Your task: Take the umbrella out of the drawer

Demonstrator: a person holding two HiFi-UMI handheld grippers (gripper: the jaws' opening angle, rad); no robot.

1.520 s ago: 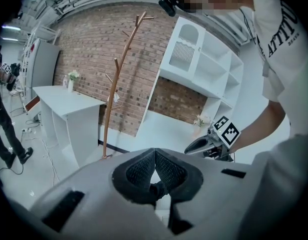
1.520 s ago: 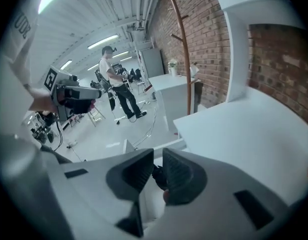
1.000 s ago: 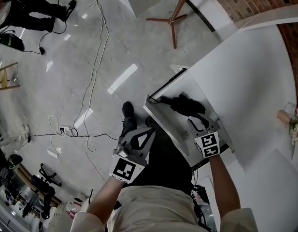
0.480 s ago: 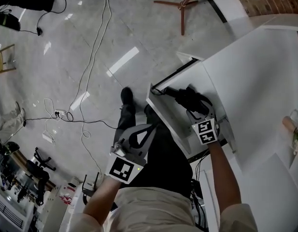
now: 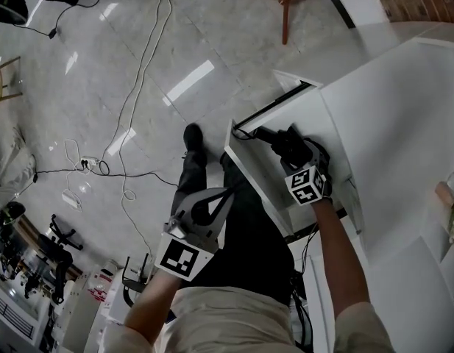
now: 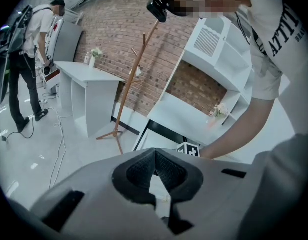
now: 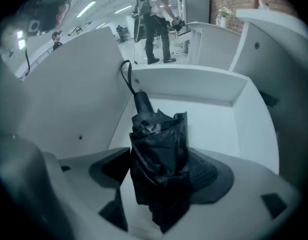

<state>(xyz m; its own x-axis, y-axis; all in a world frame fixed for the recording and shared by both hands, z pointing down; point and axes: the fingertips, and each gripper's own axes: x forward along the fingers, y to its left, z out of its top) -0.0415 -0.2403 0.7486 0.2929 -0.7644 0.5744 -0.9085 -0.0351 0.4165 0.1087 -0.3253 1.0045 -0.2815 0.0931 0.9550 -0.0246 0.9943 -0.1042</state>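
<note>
One umbrella (image 7: 154, 134) sits in the right hand-held gripper (image 7: 161, 160), jaws opening.

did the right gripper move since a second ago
Yes: the right gripper has sunk into the drawer, farther from its near end, fingers opening around the umbrella.

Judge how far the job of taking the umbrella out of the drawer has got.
Done: the drawer stands open. In hand: the right gripper reaches into it, jaws opening either side of the folded umbrella, not gripping yet. Left: close on it and lift it out. The left gripper hangs shut and empty.
</note>
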